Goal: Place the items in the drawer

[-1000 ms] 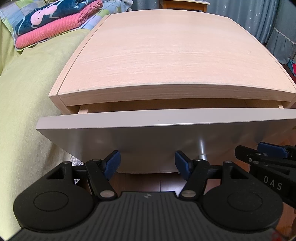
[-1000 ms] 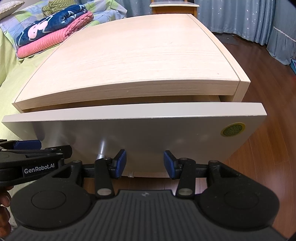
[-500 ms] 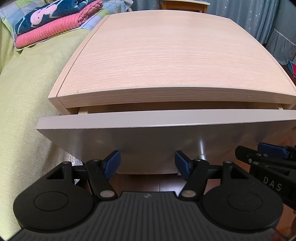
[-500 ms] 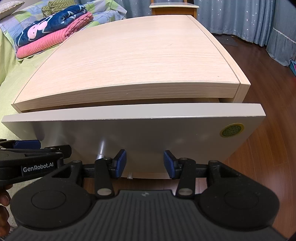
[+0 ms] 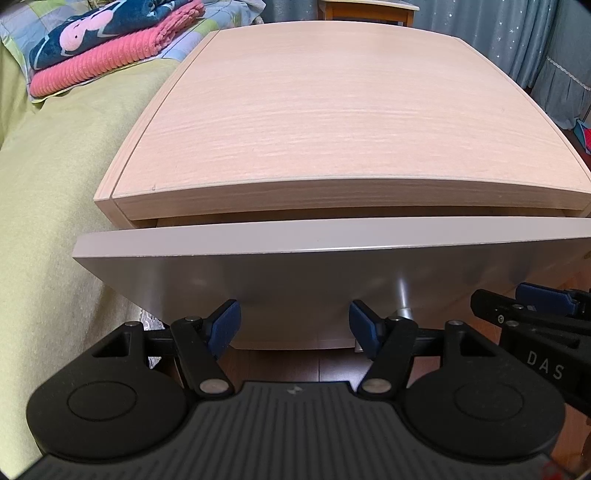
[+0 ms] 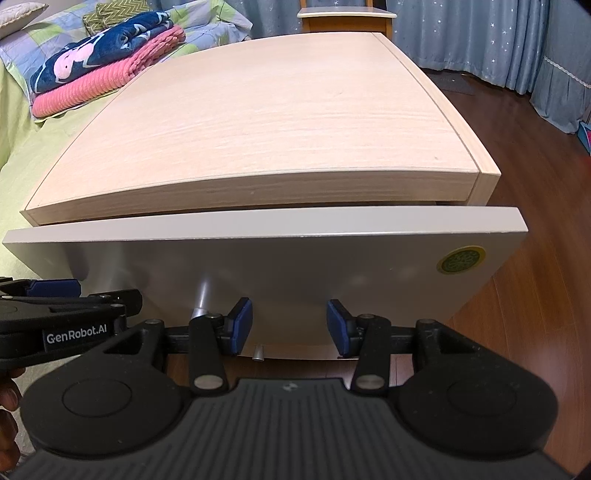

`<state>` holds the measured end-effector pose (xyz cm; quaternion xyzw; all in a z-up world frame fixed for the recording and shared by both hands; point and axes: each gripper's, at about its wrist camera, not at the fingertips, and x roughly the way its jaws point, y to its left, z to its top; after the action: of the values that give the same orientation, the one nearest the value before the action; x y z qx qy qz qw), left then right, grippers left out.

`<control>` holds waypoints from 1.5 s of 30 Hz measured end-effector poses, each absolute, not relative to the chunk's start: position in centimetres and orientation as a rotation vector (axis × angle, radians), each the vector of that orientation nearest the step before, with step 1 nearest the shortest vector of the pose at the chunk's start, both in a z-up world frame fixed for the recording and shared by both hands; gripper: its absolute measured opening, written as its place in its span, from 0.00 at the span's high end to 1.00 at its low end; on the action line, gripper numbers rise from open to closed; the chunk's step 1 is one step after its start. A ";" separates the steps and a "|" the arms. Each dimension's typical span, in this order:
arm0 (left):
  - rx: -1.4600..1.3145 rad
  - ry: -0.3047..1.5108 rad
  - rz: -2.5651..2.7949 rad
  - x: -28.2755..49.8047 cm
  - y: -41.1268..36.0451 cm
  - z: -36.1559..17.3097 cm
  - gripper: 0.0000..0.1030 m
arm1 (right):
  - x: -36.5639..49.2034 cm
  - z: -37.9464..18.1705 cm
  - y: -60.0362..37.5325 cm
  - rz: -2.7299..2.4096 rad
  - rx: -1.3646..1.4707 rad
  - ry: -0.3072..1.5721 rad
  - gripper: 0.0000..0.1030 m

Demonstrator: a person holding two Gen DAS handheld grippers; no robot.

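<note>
A pale wooden nightstand (image 5: pixel 332 110) (image 6: pixel 258 118) fills both views. Its grey-fronted drawer (image 5: pixel 314 269) (image 6: pixel 258 266) stands out only a narrow slit from the body; nothing of its inside shows. A silver handle (image 5: pixel 402 295) (image 6: pixel 201 299) runs across the lower drawer front. My left gripper (image 5: pixel 293 326) is open, close against the lower drawer front, with nothing between its blue pads. My right gripper (image 6: pixel 290 328) is open too, pressed near the same front, to the right of the left one. Each gripper shows at the edge of the other's view.
A bed with a yellow-green cover (image 5: pixel 44 184) lies left of the nightstand, with folded pink and navy blankets (image 5: pixel 110 48) (image 6: pixel 103 70) on it. Dark wooden floor (image 6: pixel 535 295) is to the right. Blue curtains (image 6: pixel 480 33) and a wooden chair (image 6: pixel 347 16) stand behind.
The drawer has slid further into the nightstand; the gap at its top is narrower. Both grippers moved forward with the drawer front, still open.
</note>
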<state>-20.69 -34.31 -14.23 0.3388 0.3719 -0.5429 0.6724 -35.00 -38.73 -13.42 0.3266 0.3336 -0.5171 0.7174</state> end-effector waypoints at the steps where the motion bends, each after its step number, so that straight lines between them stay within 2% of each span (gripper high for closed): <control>1: 0.763 0.837 -1.223 -20.6 -34.4 -14.2 0.36 | -35.0 -13.4 -38.8 -1.145 0.723 0.738 0.61; 45: 0.769 0.818 -1.233 -21.8 -34.2 -14.4 0.36 | -35.0 -13.4 -39.7 -1.161 0.709 0.733 0.61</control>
<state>-21.82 -34.19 -14.38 0.3416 0.3632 -0.5476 0.6720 -34.97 -39.72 -13.42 0.3203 0.3310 -0.5246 0.7160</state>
